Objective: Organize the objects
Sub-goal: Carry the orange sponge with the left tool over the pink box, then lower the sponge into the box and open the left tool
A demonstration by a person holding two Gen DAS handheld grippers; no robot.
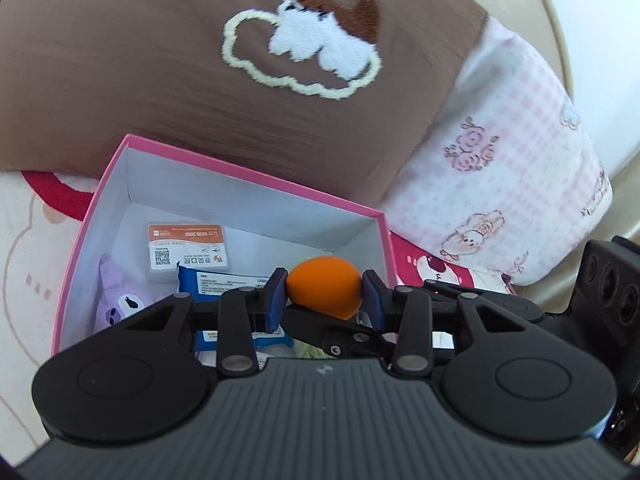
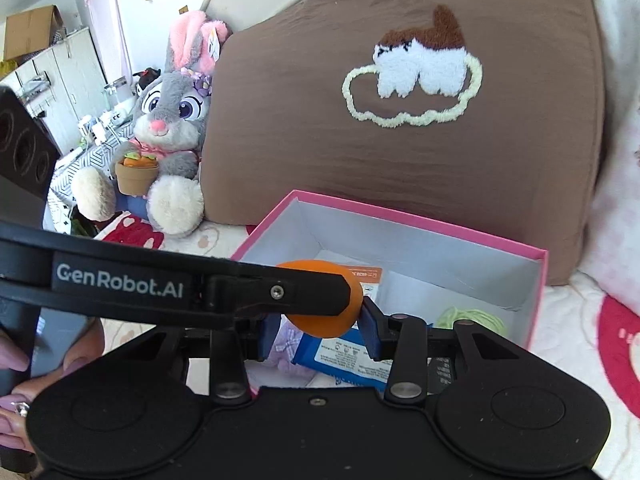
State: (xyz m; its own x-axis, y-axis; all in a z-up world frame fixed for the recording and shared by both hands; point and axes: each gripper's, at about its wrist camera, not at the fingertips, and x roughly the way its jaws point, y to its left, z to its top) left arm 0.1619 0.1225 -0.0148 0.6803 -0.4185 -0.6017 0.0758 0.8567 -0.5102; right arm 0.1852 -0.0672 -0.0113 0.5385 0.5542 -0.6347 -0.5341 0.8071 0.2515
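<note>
My left gripper [image 1: 325,295] is shut on an orange egg-shaped ball [image 1: 325,291] and holds it above the pink box [image 1: 256,176]. In the right wrist view the same ball [image 2: 320,322] sits between the blue pads of my right gripper [image 2: 316,328], with the left gripper's black finger [image 2: 276,292] crossing in front. Whether the right pads press on the ball is unclear. In the box lie a purple plush [image 1: 120,300], a blue packet [image 1: 224,280], an orange-white pack [image 1: 186,252] and something green [image 2: 472,316].
A brown pillow [image 1: 160,64] with a cloud patch stands behind the box. A pink-checked pillow [image 1: 500,184] lies at right. A grey bunny plush [image 2: 168,128] with a carrot pot sits at left. The box rests on a cream and red blanket [image 1: 24,248].
</note>
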